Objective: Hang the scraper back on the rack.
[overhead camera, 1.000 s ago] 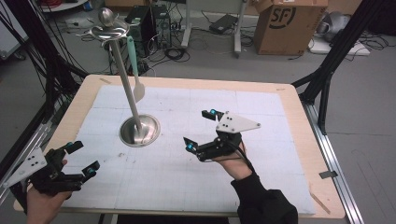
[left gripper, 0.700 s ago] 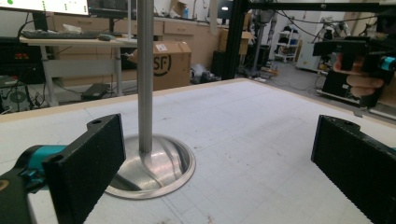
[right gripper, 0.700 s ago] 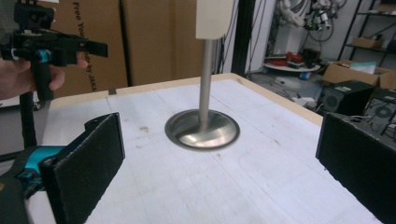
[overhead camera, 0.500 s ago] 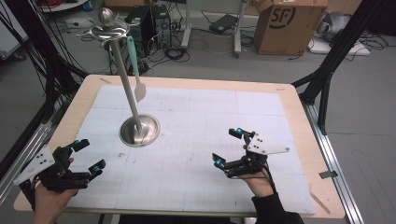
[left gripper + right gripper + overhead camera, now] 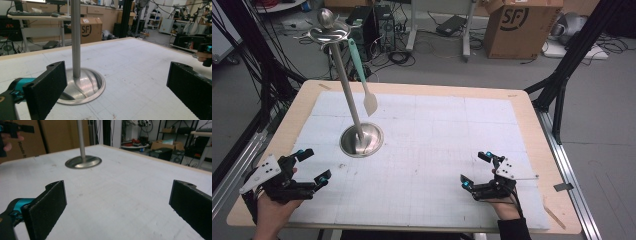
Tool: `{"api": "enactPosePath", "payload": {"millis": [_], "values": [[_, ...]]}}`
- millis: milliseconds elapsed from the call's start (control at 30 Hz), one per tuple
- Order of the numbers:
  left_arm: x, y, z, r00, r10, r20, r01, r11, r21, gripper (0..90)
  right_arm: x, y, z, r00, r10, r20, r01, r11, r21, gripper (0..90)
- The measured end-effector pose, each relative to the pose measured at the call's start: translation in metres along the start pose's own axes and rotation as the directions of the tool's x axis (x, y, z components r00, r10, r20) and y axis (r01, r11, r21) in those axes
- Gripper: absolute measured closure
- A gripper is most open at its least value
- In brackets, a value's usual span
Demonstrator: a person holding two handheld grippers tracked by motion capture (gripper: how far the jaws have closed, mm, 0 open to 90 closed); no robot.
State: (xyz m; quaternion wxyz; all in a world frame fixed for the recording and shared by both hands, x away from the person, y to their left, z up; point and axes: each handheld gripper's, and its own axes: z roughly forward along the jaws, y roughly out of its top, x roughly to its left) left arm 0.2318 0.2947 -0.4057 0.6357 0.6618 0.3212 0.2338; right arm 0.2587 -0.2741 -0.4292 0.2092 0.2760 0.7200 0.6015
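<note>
Both grippers sit low at the near table edge with jaws spread wide, nothing held: left gripper near the left corner, right gripper well off to the right. Steel stand rises ahead and right of the left gripper, teal spatula hanging from its top hook ring. Likely next a reach for the spatula: lift high, approach the handle square, avoid knocking the pole; hands palm-down, wrists level.

The left gripper is held low at the near left, its jaws spread wide with nothing between them. The right gripper is held at the near right, jaws likewise parted wide.
</note>
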Motion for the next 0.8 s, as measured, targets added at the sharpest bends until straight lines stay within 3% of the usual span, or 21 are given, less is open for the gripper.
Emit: {"api": "enactPosePath", "payload": {"millis": [100, 300, 433, 600, 800], "values": [[0.001, -0.001, 0.001, 1.0, -0.001, 0.002, 0.001, 1.0, 0.001, 3.5, -0.005, -0.007, -0.008, 0.9997, 0.02, 0.012, -0.02, 1.0, 0.0, 0.1], [0.004, -0.005, 0.0, 0.9998, 0.018, 0.012, -0.018, 0.9998, 0.001, 3.5, -0.018, -0.012, -0.033, 0.9968, 0.07, 0.037, -0.068, 0.995, -0.073, 0.1], [0.003, -0.007, 0.0, 0.9989, 0.035, 0.03, -0.035, 0.9993, -0.011, 3.5, -0.023, -0.011, -0.044, 0.995, 0.08, 0.059, -0.074, 0.992, -0.101, 0.1], [0.001, -0.007, 0.002, 0.9985, 0.041, 0.037, -0.041, 0.9991, -0.007, 3.5, -0.021, -0.007, -0.045, 0.9953, 0.071, 0.065, -0.065, 0.993, -0.099, 0.1], [0.002, -0.007, 0.001, 0.9994, 0.03, 0.016, -0.03, 0.9995, 0.007, 3.5, -0.018, -0.006, -0.036, 0.997, 0.058, 0.051, -0.054, 0.996, -0.076, 0.1]]}}
